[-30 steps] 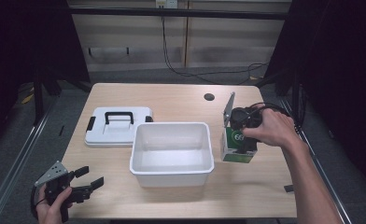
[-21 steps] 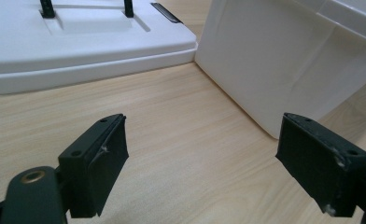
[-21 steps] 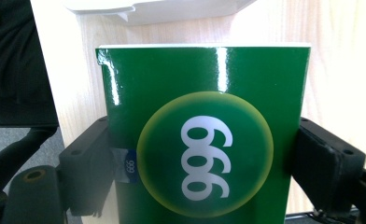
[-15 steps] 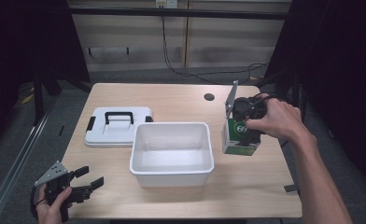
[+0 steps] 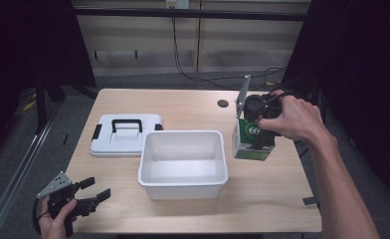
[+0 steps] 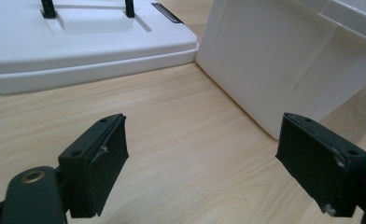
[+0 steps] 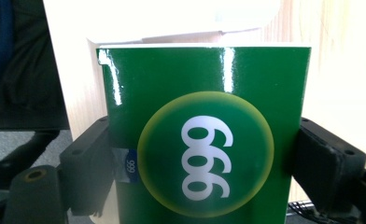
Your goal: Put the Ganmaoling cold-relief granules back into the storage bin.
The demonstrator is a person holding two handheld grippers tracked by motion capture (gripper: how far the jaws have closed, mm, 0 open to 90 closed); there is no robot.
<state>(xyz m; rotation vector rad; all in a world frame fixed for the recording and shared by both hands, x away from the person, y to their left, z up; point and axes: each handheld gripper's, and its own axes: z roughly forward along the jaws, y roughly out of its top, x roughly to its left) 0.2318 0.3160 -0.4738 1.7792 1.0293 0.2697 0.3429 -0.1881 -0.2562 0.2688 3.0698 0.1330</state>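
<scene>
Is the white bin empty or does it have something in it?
Empty. In the high view the bin shows a bare white floor. Its lid lies flat beside it, and the green box is outside, held in the right tongs.

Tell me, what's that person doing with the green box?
A person holds a gripper in each hand. The right gripper has its jaws shut on the green box, just right of the white tub. The left gripper waits open near the table's front left corner. The tub's lid lies flat behind it.
</scene>
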